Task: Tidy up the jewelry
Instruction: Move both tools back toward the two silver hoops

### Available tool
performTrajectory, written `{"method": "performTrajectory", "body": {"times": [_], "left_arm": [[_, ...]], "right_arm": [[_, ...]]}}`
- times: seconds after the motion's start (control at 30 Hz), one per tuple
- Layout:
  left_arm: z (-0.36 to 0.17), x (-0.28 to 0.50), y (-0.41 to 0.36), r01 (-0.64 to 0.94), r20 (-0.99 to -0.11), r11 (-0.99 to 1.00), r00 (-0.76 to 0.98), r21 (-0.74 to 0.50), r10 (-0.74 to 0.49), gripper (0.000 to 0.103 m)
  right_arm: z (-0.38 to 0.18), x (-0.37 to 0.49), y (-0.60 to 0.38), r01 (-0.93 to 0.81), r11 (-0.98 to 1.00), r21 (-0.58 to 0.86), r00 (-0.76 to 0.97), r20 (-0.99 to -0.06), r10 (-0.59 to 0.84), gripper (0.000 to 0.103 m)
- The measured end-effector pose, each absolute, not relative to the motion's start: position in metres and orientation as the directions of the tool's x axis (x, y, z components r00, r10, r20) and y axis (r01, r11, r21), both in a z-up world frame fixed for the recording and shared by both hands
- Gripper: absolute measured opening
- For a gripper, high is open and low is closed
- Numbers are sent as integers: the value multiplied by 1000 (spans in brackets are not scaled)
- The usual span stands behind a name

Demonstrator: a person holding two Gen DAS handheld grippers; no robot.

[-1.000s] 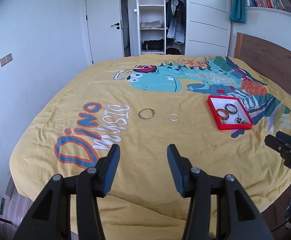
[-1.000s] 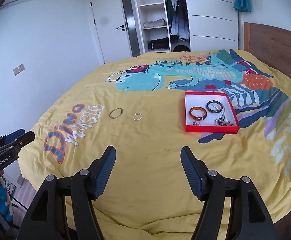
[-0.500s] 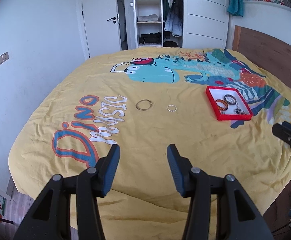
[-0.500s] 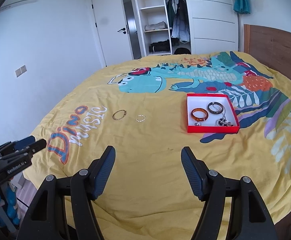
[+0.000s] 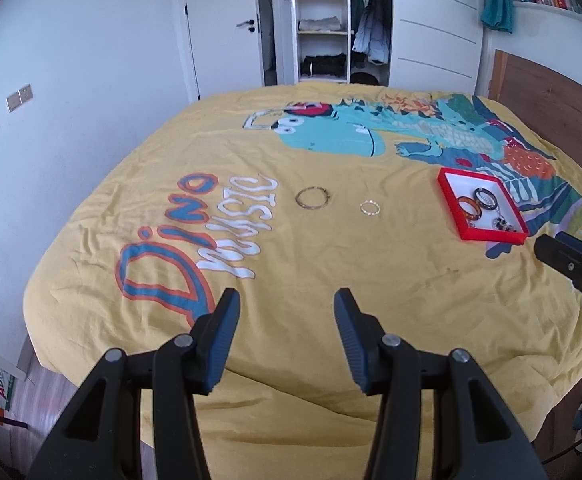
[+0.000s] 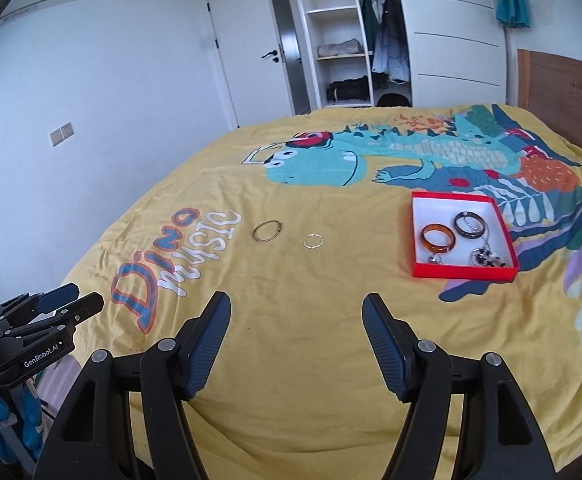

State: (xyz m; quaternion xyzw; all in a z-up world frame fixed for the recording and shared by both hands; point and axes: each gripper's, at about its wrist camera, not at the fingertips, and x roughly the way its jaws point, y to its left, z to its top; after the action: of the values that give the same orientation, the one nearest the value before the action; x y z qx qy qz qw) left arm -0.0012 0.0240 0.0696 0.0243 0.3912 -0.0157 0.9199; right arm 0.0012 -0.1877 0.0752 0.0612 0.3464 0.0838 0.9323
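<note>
Bed (image 5: 331,272), yellow dinosaur cover.
Left gripper (image 5: 287,320) — jaws apart, nothing between them, above the near part of the cover.
Right gripper (image 6: 297,326) — jaws wide apart, empty, likewise over the near cover.
Bangle (image 6: 267,231), thin gold — flat on the cover beside the "Dino music" print.
Ring (image 6: 313,241), smaller, pale — just right of the bangle, apart from it.
Red tray (image 6: 461,272), white inside, well right of the ring: holds an amber band (image 6: 438,238), a dark band (image 6: 469,225) and beaded pieces at its near edge.
</note>
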Motion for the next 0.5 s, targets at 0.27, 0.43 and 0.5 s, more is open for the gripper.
{"method": "performTrajectory", "body": {"times": [0.27, 0.43, 0.5], "left_arm": [[30, 52, 24, 34, -788, 999, 615, 10, -13, 47], [6, 110, 23, 27, -819, 999, 572, -35, -44, 47], [-3, 137, 24, 18, -827, 999, 561, -44, -46, 47]], "right_arm": [[33, 58, -195, -111, 975, 192, 682, -699, 215, 68], [7, 98, -198, -109, 975, 191, 640, -737, 216, 68], [-6, 118, -197, -113, 976, 188, 622, -753, 217, 68]]}}
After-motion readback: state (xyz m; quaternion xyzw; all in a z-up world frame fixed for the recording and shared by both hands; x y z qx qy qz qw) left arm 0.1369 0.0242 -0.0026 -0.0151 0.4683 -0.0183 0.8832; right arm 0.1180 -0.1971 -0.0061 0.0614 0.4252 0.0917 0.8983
